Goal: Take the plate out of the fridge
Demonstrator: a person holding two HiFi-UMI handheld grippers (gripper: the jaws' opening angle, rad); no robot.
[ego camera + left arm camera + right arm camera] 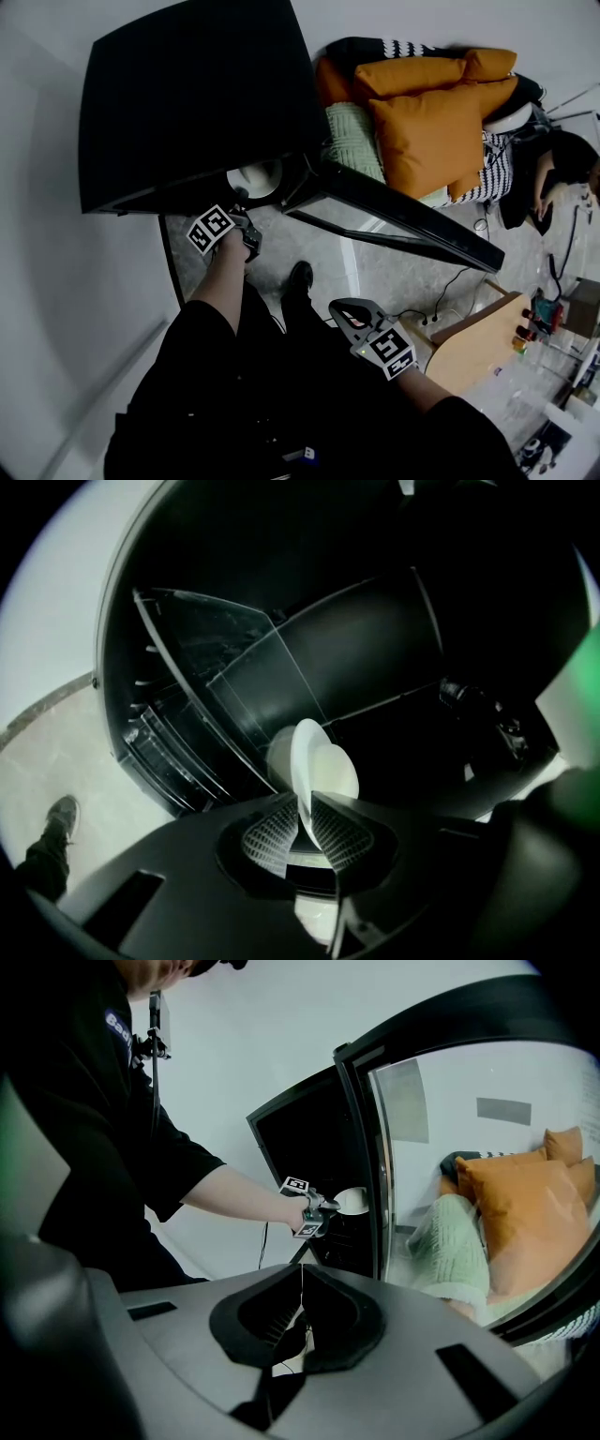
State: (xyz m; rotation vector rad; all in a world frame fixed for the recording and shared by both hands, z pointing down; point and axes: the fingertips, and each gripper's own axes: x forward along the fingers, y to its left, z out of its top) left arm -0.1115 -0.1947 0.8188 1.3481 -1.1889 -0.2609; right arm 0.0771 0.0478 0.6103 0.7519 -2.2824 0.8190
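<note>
A white plate [255, 178] shows at the mouth of the black fridge [187, 94], whose glass door [394, 220] stands swung open to the right. In the left gripper view the plate [323, 761] stands edge-on, its rim pinched between the two ribbed pads of my left gripper [305, 813], with the fridge's dark shelves [216, 677] behind it. The right gripper view shows that left gripper [323, 1208] at the fridge with the plate [353, 1200] beside it. My right gripper [349, 314] hangs lower, apart from the fridge, its jaws [302, 1283] closed on nothing.
A sofa with orange cushions [431, 122] and a green knitted blanket [354, 141] stands behind the open door. A wooden stool [478, 342] and cables [450, 281] lie on the floor to the right. Another person [562, 169] sits at the far right. My shoe [300, 277] is below the fridge.
</note>
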